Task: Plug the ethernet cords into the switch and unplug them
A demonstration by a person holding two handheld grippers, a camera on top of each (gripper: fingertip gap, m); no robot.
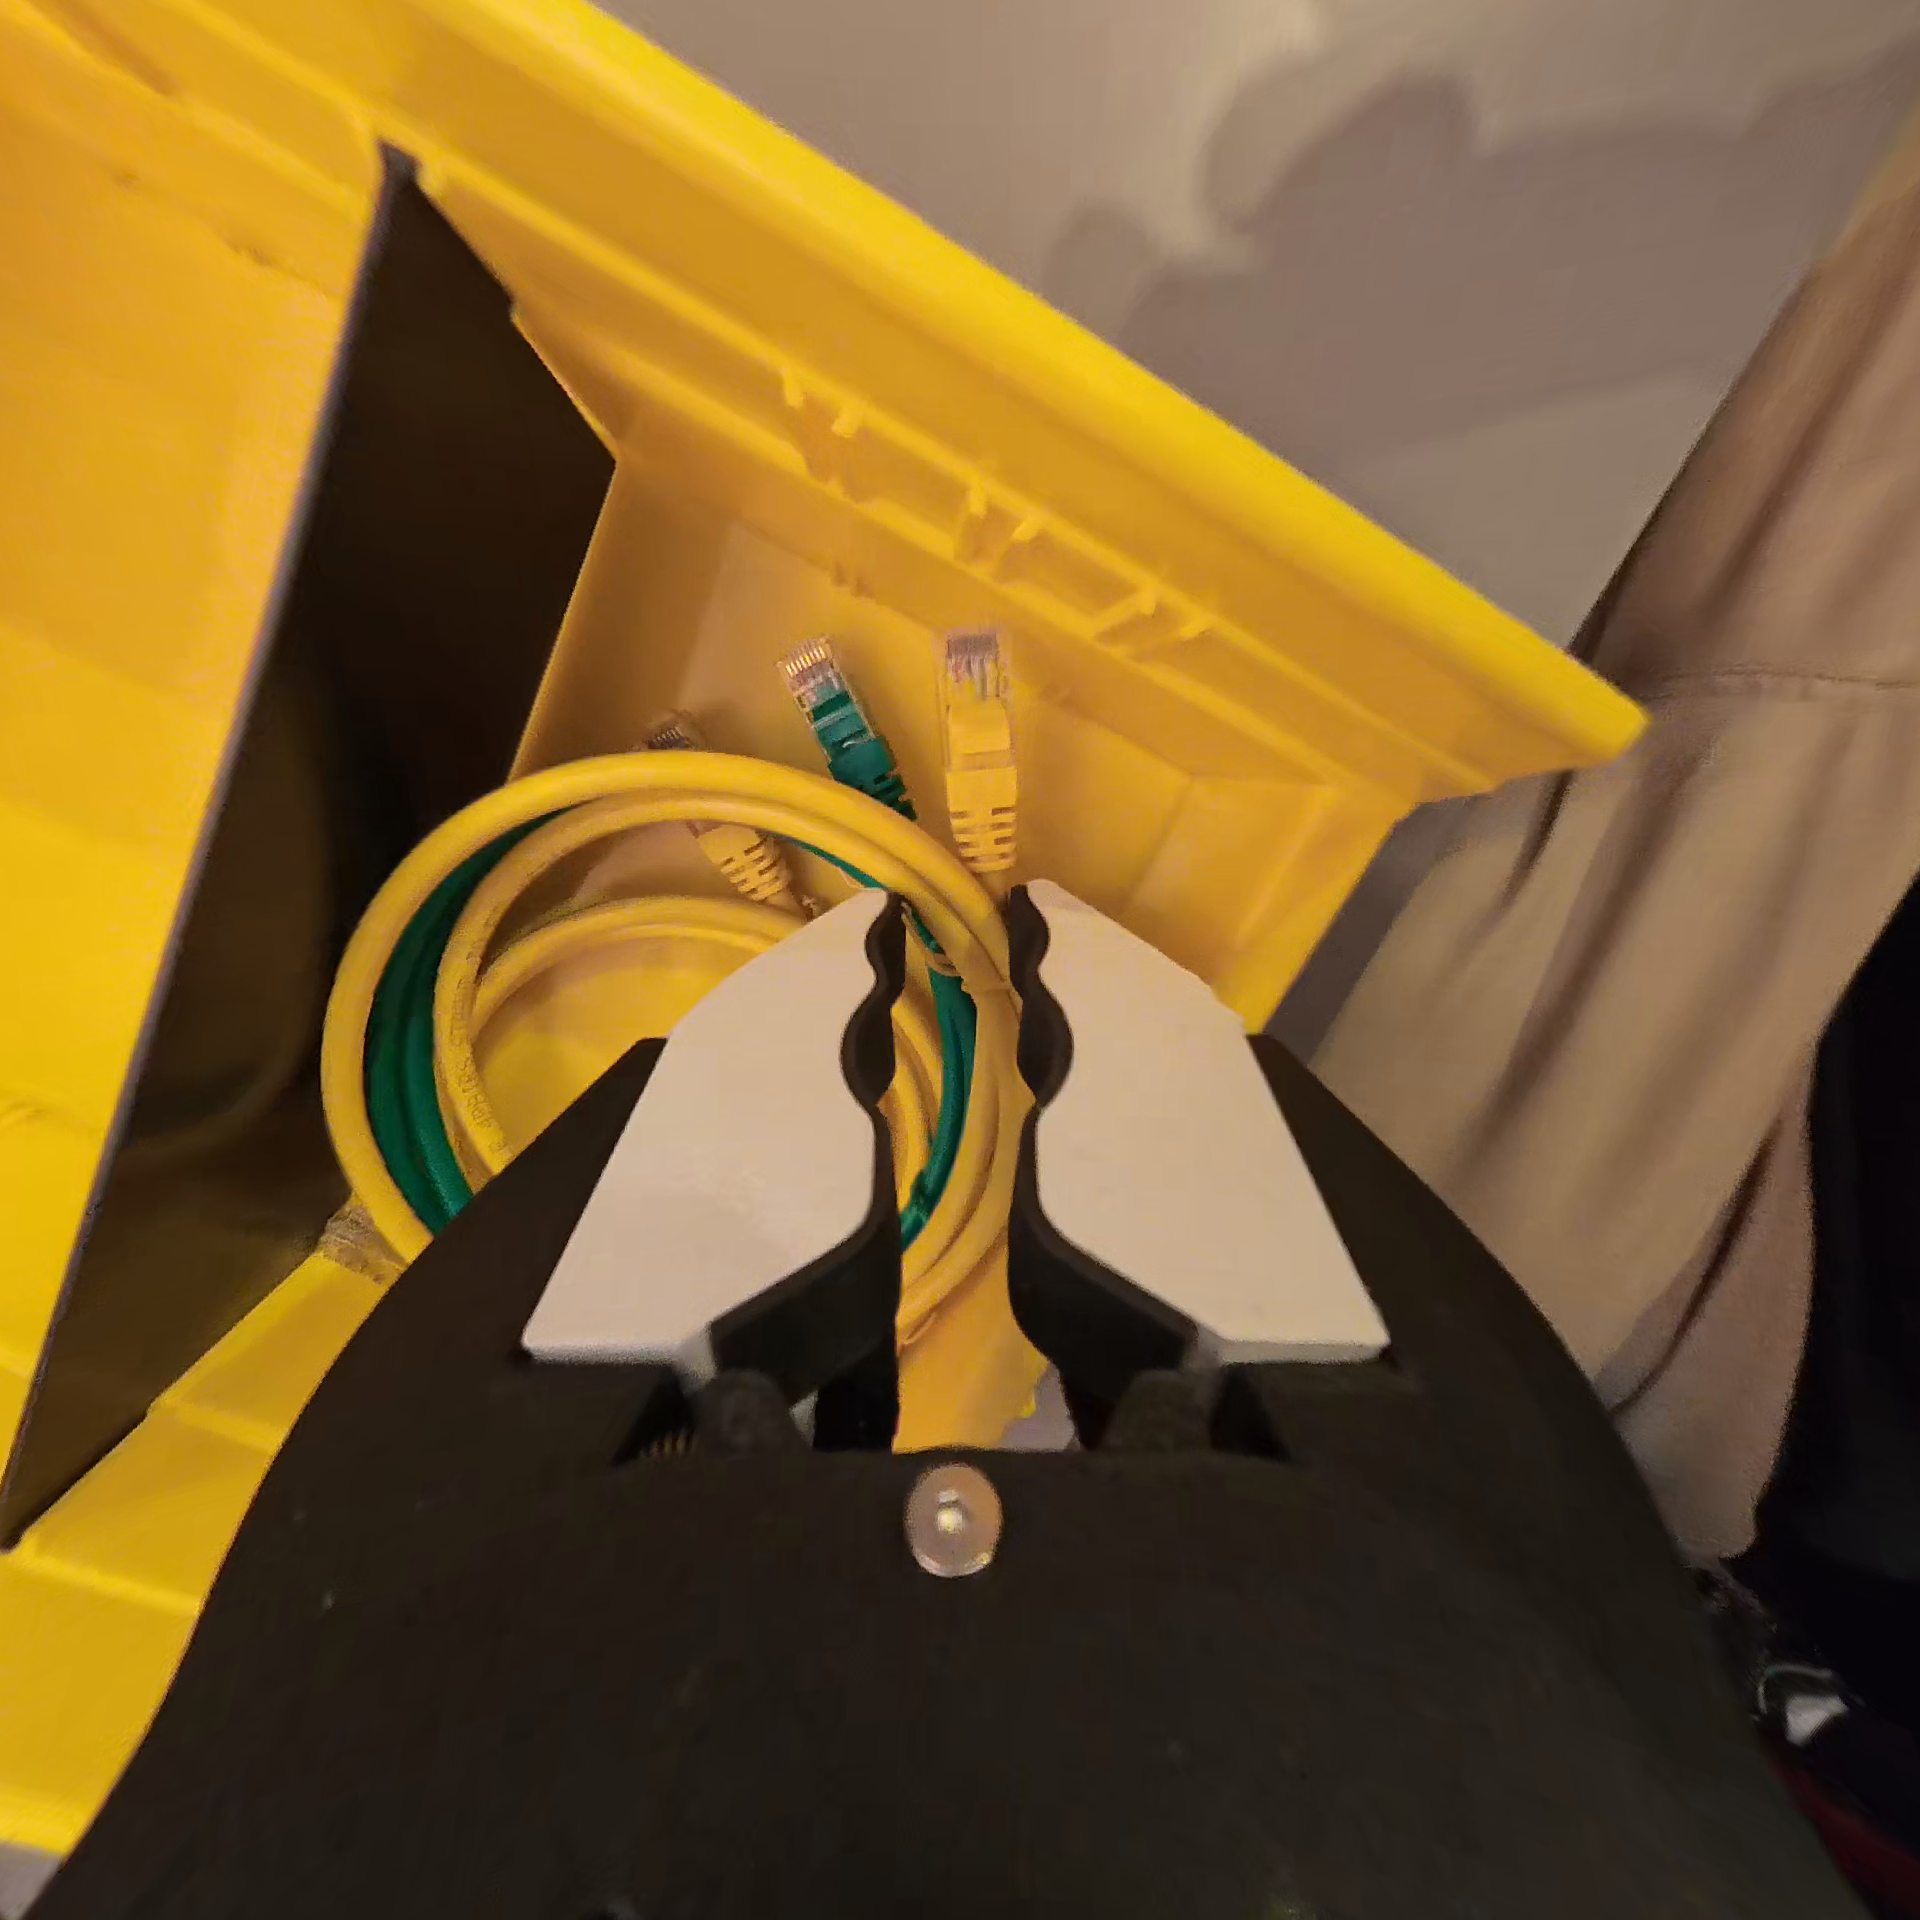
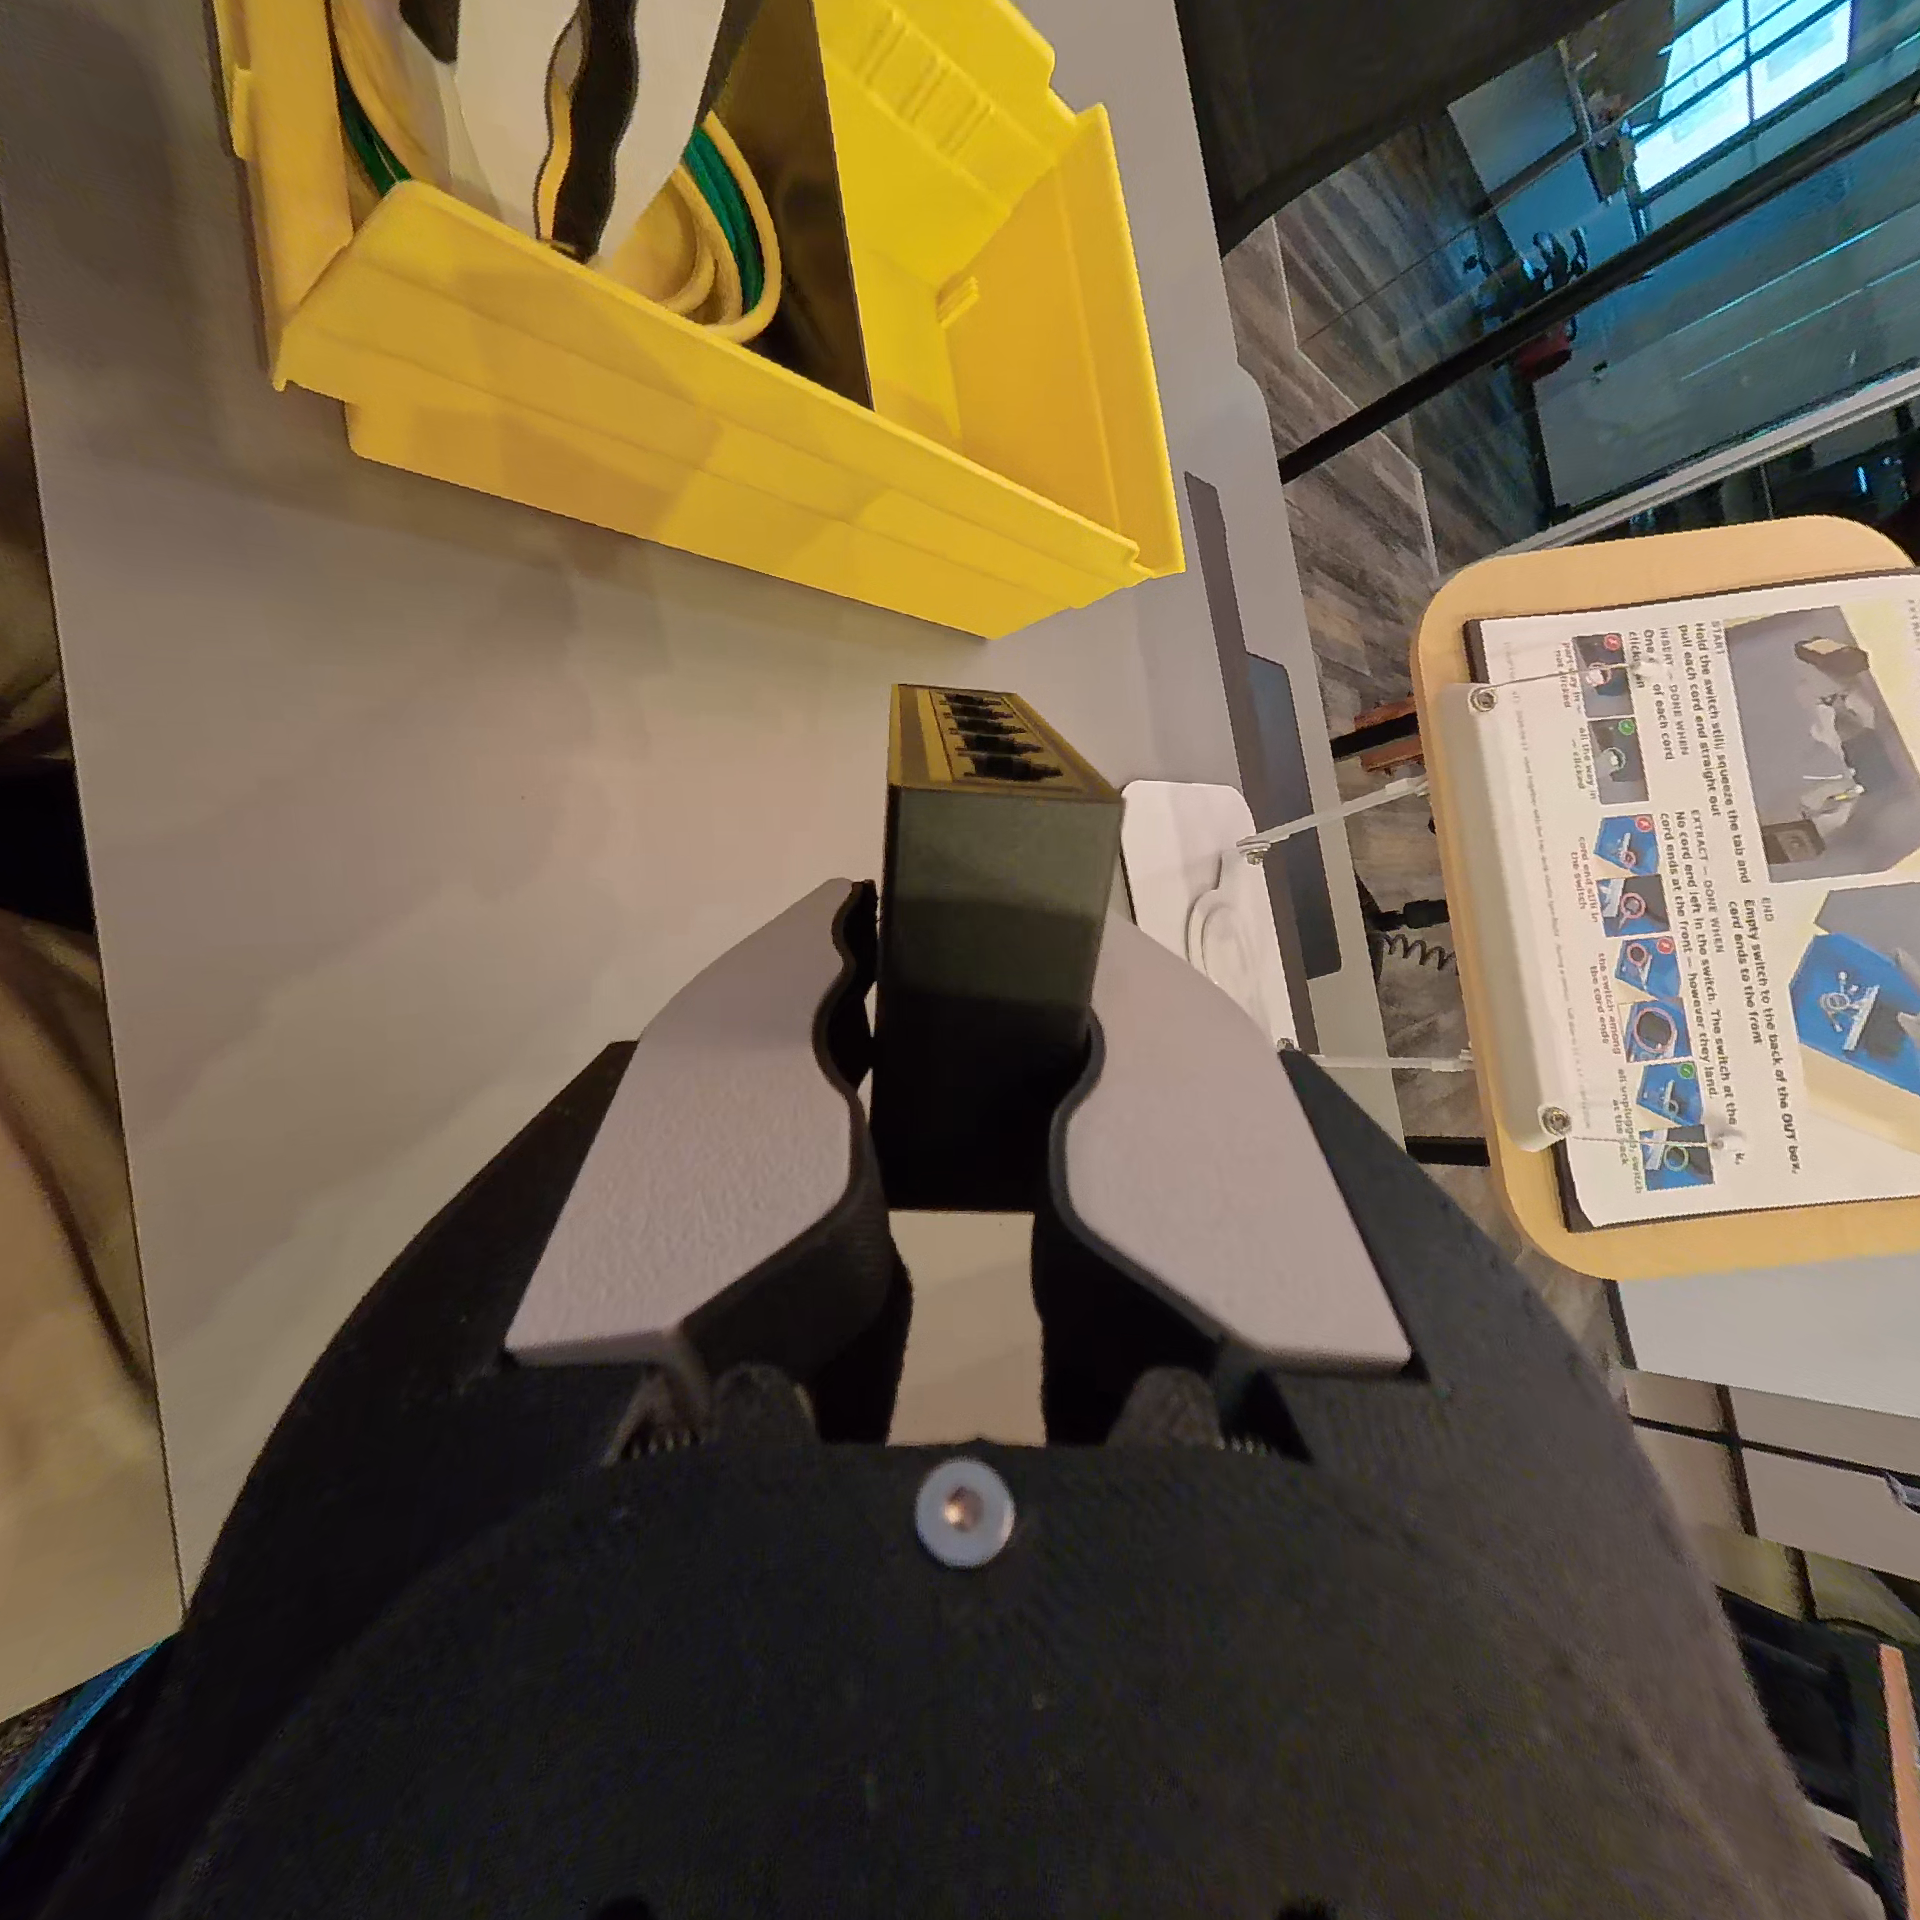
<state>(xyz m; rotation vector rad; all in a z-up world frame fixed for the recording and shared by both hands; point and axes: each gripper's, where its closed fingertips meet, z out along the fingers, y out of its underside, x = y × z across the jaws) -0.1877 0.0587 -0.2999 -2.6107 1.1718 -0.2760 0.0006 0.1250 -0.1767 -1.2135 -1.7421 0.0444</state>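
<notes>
My left gripper (image 1: 954,906) is inside the yellow bin (image 1: 1039,416), shut on the coiled ethernet cords. A yellow cord (image 1: 623,784) and a green cord (image 1: 400,1091) loop to the left of the fingers. A yellow plug (image 1: 977,748), a green plug (image 1: 842,717) and a second yellow plug (image 1: 738,857) point up past the tips. In the right wrist view the left gripper (image 2: 582,197) reaches into the same bin (image 2: 727,447). My right gripper (image 2: 987,925) is shut on the black switch (image 2: 997,862), whose row of ports (image 2: 977,738) faces the bin.
A black divider (image 1: 416,623) splits the bin. The bin stands on a grey table (image 2: 468,831). A white object (image 2: 1195,883) lies at the table's right edge. A wooden board holding an instruction sheet (image 2: 1662,883) stands beyond the edge. Beige cloth (image 1: 1662,831) hangs at the right. One gripper's finger ends stand about 25 cm off the other's.
</notes>
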